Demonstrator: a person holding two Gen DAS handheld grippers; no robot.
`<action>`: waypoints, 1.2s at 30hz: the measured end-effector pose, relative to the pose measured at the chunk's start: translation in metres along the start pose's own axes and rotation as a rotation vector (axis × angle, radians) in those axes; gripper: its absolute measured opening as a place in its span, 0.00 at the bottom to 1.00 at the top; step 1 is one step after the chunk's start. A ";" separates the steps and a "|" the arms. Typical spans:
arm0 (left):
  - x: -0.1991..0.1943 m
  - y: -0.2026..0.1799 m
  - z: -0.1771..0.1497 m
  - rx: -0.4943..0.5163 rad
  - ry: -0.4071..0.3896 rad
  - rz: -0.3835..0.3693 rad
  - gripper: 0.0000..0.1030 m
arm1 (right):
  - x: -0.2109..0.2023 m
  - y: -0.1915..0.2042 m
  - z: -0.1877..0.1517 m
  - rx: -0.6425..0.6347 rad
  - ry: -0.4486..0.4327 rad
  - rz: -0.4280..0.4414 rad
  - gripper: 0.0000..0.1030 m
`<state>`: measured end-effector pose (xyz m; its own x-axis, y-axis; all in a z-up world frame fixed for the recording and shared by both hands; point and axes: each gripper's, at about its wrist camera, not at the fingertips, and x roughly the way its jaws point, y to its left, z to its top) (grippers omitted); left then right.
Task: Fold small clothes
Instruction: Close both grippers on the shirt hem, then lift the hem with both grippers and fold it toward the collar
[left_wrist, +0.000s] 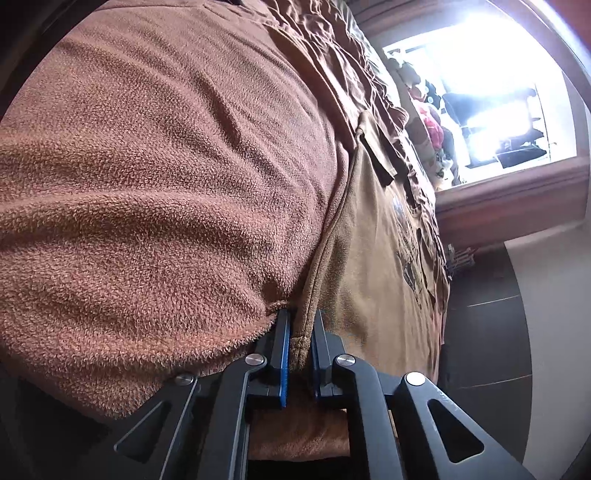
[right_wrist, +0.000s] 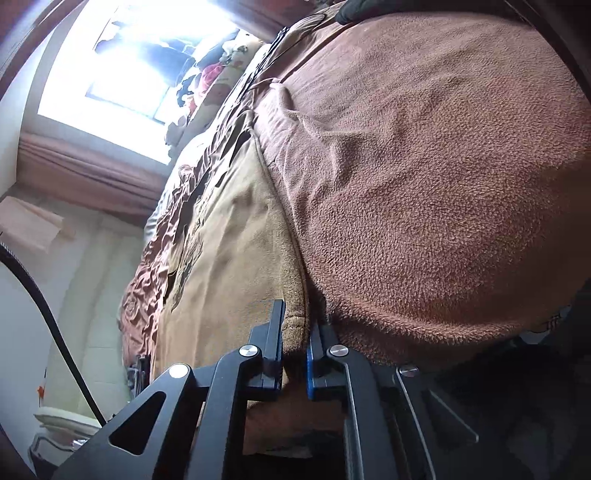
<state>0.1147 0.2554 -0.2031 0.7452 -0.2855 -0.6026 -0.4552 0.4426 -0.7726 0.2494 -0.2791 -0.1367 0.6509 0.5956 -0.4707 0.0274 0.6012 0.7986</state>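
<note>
A tan T-shirt with a dark print lies flat on a bed, beside a brown fleece blanket. My left gripper is shut on the shirt's ribbed edge, which is pinched between the blue pads. In the right wrist view the same tan shirt lies next to the fleece blanket. My right gripper is shut on another stretch of that ribbed edge. Both views are rolled sideways. Fleece bulges close against each gripper's outer finger.
A wrinkled brown sheet covers the bed beyond the shirt. A bright window sits behind a heap of clothes and soft items. Dark floor lies past the bed's edge. A black cable hangs over pale tiles.
</note>
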 end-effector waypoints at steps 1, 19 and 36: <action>-0.003 0.001 -0.001 0.002 -0.001 -0.004 0.08 | -0.003 0.002 -0.001 0.001 -0.006 0.000 0.04; -0.066 -0.012 -0.021 0.042 -0.057 -0.119 0.06 | -0.053 0.027 -0.014 -0.040 -0.083 0.105 0.03; -0.133 -0.045 -0.042 0.088 -0.134 -0.227 0.06 | -0.108 0.026 -0.027 -0.101 -0.131 0.194 0.03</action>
<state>0.0155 0.2377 -0.0967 0.8836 -0.2736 -0.3801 -0.2296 0.4544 -0.8607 0.1595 -0.3135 -0.0750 0.7294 0.6349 -0.2545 -0.1790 0.5363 0.8248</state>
